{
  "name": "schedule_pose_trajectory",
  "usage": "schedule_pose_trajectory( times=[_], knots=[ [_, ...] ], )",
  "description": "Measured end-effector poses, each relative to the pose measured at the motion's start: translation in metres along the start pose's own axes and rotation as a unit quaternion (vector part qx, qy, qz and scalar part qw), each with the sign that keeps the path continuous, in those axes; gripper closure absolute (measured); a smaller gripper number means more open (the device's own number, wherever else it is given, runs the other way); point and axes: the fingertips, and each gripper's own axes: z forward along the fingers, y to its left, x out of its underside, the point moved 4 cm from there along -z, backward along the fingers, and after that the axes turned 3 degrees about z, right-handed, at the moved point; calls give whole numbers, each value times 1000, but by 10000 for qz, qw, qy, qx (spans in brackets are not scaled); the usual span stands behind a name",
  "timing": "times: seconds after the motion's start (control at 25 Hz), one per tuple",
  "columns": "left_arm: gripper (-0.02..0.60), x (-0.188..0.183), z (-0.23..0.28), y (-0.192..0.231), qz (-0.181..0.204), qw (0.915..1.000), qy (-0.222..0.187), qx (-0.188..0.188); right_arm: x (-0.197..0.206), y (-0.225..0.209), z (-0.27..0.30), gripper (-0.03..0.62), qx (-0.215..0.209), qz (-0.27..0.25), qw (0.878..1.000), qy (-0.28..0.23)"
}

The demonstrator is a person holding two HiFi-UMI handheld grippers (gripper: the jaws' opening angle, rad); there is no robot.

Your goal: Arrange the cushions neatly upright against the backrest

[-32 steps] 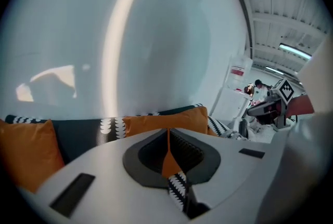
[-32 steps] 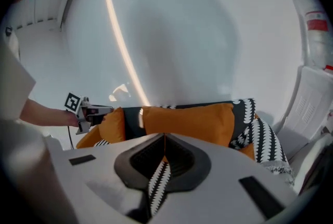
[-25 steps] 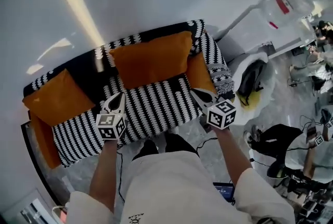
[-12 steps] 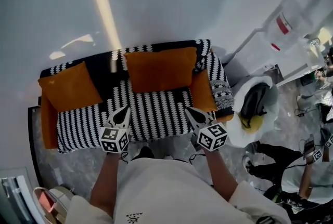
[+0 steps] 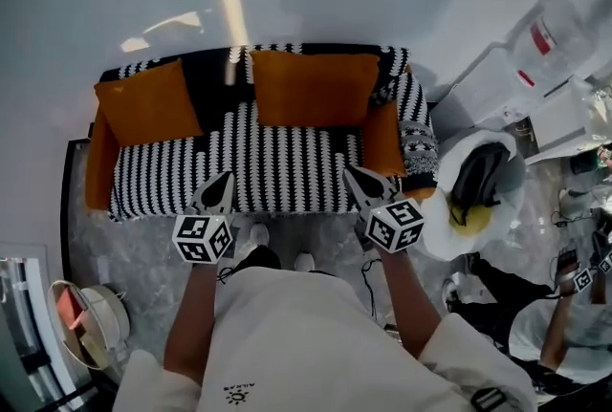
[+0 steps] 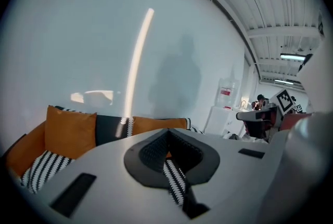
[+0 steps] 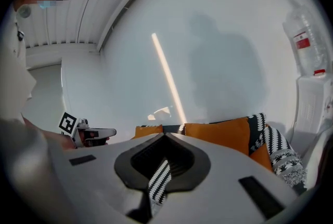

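Left gripper and right gripper: jaws together on both, nothing between them, low in the frame's centre at the front edge of the striped sofa. Left cushion and centre cushion, both orange, stand upright against the backrest in the upper half. Left-end cushion and right-end cushion lean at the sofa's ends.

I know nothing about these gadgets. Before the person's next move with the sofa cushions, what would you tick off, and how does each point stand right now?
1. Is the left orange cushion upright against the backrest? ok.
2. Is the larger orange cushion upright against the backrest? ok.
3. Is the orange piece at the right end of the sofa a loose cushion or padding? cannot tell.
4. Does the left gripper have its fingers shut, holding nothing? ok.
5. Does the right gripper have its fingers shut, holding nothing? ok.
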Motion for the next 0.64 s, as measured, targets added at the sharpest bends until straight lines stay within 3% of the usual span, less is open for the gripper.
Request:
schedule_pose_trajectory(
  times=[0.32,0.64],
  knots=[
    [563,2,-26,-5,208,9996,-146,145,21,22,-23,572,-166,-139,9987,472],
    [563,11,-39,18,399,9985,-67,356,25,64,-6,572,-358,-466,9969,526]
  ],
)
